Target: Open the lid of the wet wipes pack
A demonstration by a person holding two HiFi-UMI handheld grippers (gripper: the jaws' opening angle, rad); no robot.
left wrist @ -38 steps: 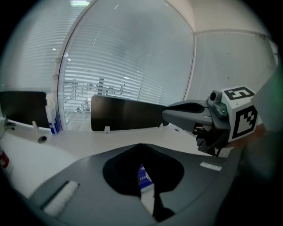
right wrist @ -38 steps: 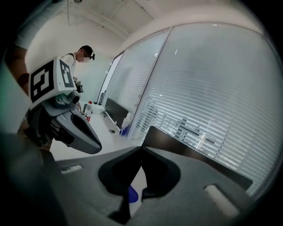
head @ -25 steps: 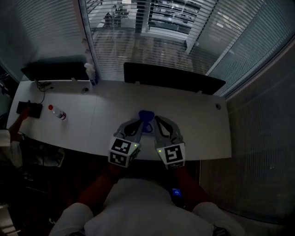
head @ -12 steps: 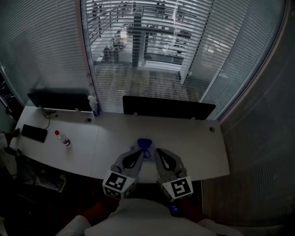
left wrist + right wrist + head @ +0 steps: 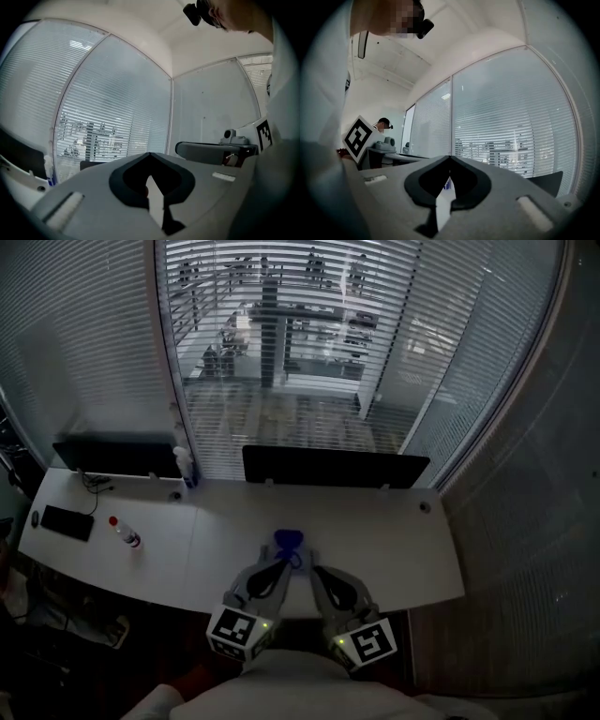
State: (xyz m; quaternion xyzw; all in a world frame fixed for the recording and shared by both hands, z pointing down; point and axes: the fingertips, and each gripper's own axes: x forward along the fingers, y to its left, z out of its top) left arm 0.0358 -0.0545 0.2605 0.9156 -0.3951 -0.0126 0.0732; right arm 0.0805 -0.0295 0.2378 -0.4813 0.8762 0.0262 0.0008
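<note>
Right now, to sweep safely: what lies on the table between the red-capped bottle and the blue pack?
Bare table from bottle to pack, per the head view.

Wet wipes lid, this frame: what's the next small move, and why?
Probably tip both down toward the blue pack on the table. The left hand-held gripper and right hand-held gripper are shut, empty, and pointing level at the blinds; neither gripper view shows the pack.

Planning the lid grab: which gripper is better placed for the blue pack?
Left, marginally. The left gripper ends nearest the blue pack; the right gripper sits slightly further back. Both pairs of jaws are shut.
</note>
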